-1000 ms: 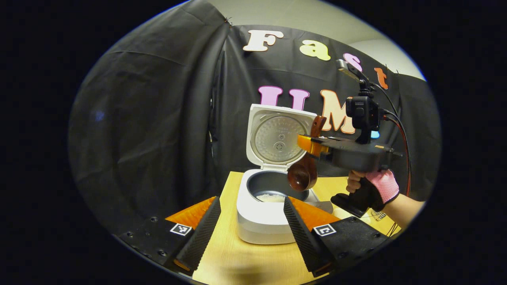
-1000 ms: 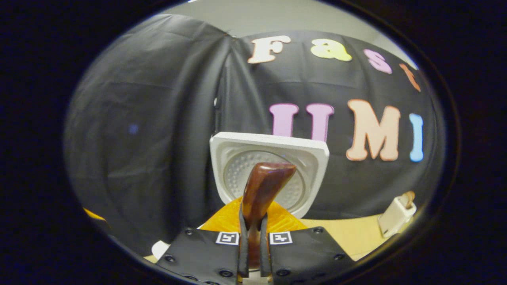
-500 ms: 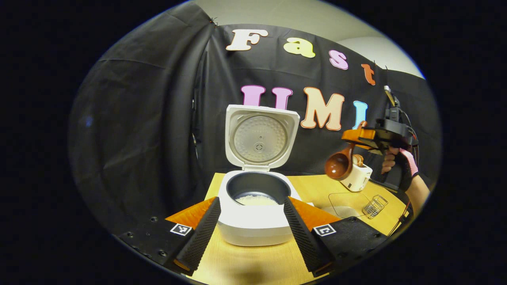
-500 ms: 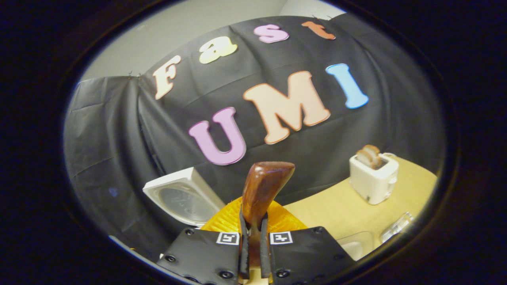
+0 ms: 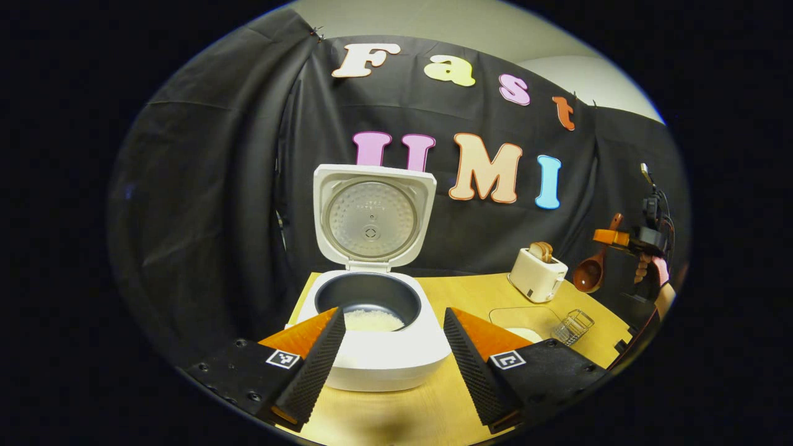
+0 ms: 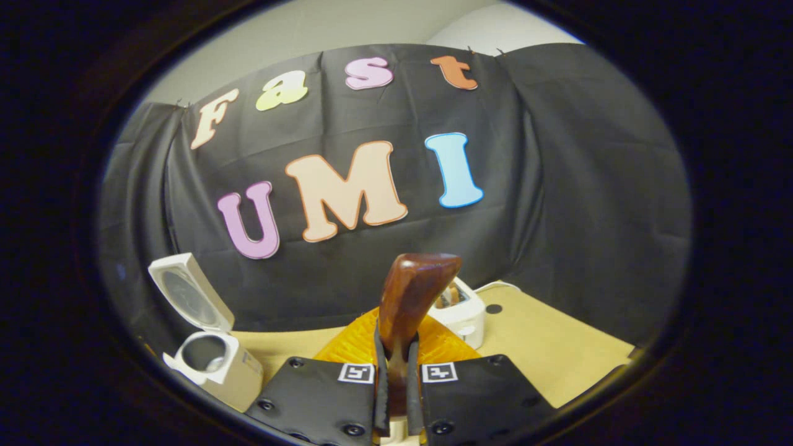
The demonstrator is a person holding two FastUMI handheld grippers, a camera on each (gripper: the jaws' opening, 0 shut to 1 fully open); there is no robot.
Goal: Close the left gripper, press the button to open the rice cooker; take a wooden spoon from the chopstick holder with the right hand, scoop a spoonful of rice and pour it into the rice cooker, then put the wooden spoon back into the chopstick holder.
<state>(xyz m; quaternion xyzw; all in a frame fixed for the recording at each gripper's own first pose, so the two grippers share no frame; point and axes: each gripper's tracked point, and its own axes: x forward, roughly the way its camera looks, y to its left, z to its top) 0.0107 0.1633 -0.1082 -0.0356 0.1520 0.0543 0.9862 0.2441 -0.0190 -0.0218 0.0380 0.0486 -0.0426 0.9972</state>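
The rice cooker (image 5: 372,347) stands open near the counter's (image 5: 396,415) left edge, with rice inside. The right tongs (image 6: 396,384) are clenched on the wooden spoon (image 6: 412,291), held above the right edge. The left tongs (image 5: 393,353) are released. The pouring seems done; next the spoon must go into the chopstick holder (image 5: 573,326).

Rice cooker (image 5: 372,347): one, lid up
Wooden spoon (image 5: 590,272): one
Toaster (image 5: 538,277): one
Wire holder (image 5: 573,326): one
Clear tray (image 5: 517,317): one
Grippers: two, left gripper (image 5: 391,347) and right gripper (image 6: 396,396)
Tabletop (image 5: 396,415): one
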